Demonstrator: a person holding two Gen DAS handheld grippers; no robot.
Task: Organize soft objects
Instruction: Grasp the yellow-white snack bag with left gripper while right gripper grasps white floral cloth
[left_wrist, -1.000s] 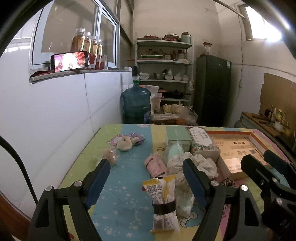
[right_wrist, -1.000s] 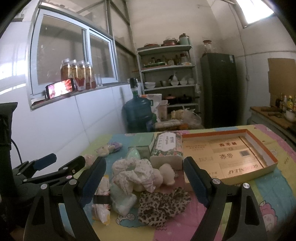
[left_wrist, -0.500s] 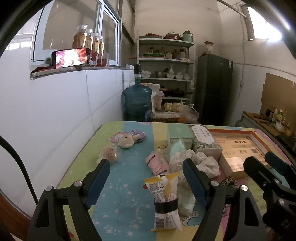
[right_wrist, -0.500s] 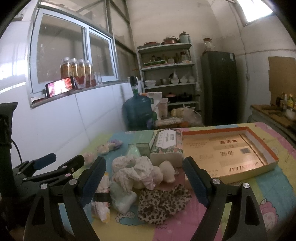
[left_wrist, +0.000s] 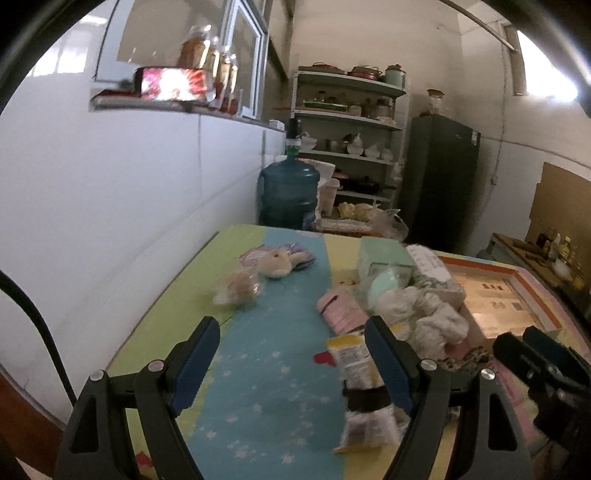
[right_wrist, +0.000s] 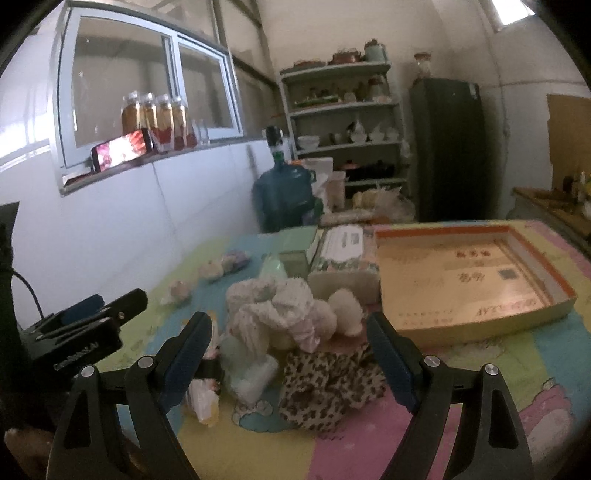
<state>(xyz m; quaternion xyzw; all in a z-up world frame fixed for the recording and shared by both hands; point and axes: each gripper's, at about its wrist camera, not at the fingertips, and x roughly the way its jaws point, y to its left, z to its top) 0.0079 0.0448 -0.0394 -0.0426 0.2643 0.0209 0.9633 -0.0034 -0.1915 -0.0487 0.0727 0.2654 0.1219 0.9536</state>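
A heap of soft things lies on the colourful mat. In the right wrist view a white crumpled cloth (right_wrist: 273, 310), a leopard-print cloth (right_wrist: 325, 384) and a pale pompom (right_wrist: 345, 310) sit just ahead of my right gripper (right_wrist: 290, 360), which is open and empty. In the left wrist view my left gripper (left_wrist: 291, 365) is open over the blue starred strip, holding nothing. A banded snack packet (left_wrist: 362, 387) lies by its right finger, partly hidden behind it. A pink roll (left_wrist: 341, 310) and two small plush toys (left_wrist: 275, 264) (left_wrist: 238, 290) lie farther ahead.
An orange-rimmed shallow box (right_wrist: 469, 280) stands at the right, with a floral tissue pack (right_wrist: 345, 258) and a green box (left_wrist: 384, 258) beside it. The white wall (left_wrist: 129, 221) runs along the mat's left edge. A water jug (left_wrist: 288, 192) and shelves stand beyond the table.
My left gripper has shifted left and lower, so the snack packet now sits by its right finger. My right gripper has sunk a little toward the cloth heap. Both stay open.
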